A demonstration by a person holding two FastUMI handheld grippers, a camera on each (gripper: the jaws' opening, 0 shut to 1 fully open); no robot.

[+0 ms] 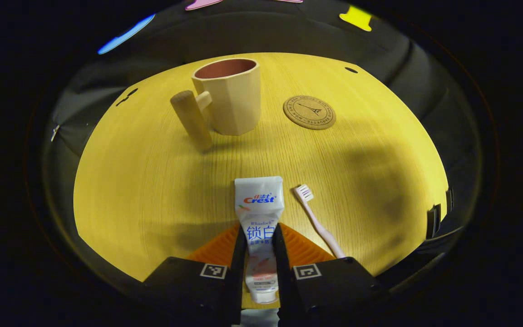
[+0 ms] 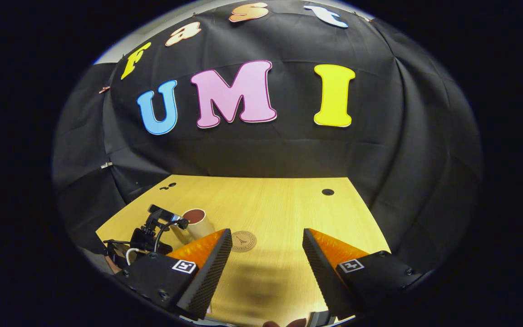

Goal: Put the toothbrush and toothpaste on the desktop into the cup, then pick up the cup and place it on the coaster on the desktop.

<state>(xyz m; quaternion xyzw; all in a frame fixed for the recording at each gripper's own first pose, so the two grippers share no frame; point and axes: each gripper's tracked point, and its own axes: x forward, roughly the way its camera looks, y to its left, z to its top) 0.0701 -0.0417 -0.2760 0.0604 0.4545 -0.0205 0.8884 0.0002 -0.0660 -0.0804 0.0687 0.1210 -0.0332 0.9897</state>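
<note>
Cup (image 1: pixel 232 97) upright (interior bare). Left hand-held gripper (image 1: pixel 260 245) clamps toothpaste (image 1: pixel 259 213); right hand-held gripper (image 2: pixel 267 263) spread wide.

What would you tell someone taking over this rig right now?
Left gripper: shut on the white toothpaste tube, tube low at the wooden desktop.
Right gripper: open, empty, above the desktop.
Pink toothbrush lies beside the tube. Beige cup with wooden handle stands empty; round cork coaster bare beside it.
Done: tube gripped. Left: tube and brush into cup, cup onto coaster.
</note>
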